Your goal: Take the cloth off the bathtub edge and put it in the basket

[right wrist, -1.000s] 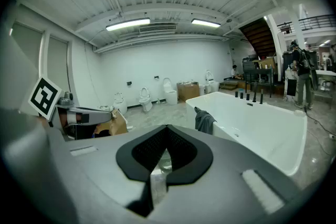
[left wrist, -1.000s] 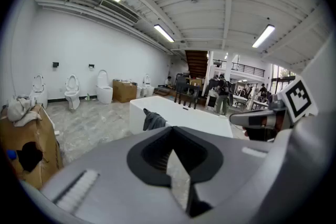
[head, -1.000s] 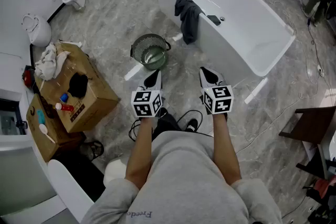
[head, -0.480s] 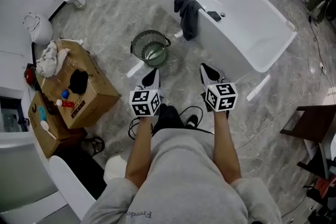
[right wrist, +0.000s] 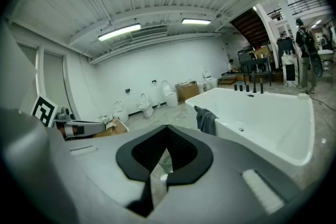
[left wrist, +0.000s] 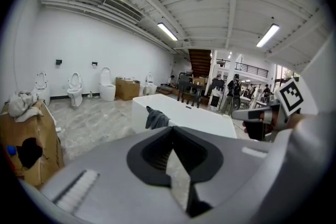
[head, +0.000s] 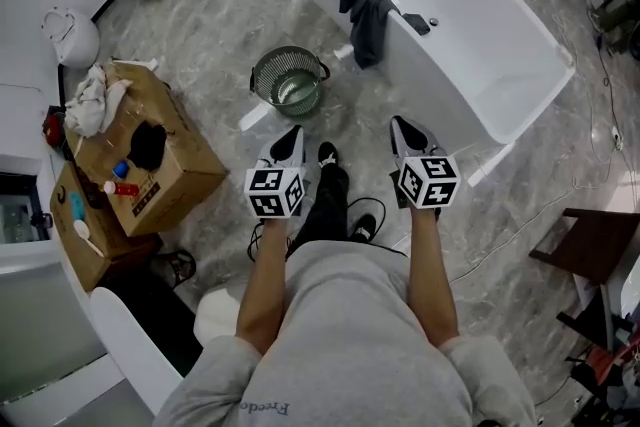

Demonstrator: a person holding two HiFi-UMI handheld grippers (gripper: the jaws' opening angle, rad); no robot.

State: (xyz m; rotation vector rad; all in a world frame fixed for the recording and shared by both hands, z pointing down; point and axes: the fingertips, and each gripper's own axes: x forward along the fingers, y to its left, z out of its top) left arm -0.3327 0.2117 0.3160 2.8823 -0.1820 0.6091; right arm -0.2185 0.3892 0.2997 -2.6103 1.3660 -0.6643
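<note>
While cloth (head: 365, 10) drapes bathtub (head: 470, 25) edge, left claw (head: 290, 137) pressed together, empty, right claw (head: 403, 130) likewise

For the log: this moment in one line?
cloth: on tub edge | basket: on floor | left gripper: shut, empty | right gripper: shut, empty

Dark cloth over the tub rim, basket on the floor beside it

We see a dark grey cloth (head: 368, 10) draped in crumpled folds over the near long edge of the white bathtub (head: 500, 50), close to one end. Most of it hangs down the outer wall. The basket (head: 254, 75) is round, dark green mesh with an open top. It stands upright on the grey marbled floor (head: 220, 5) just beside the tub, near the cloth but apart from it. Something pale shows at its bottom, and we cannot tell what.
</note>
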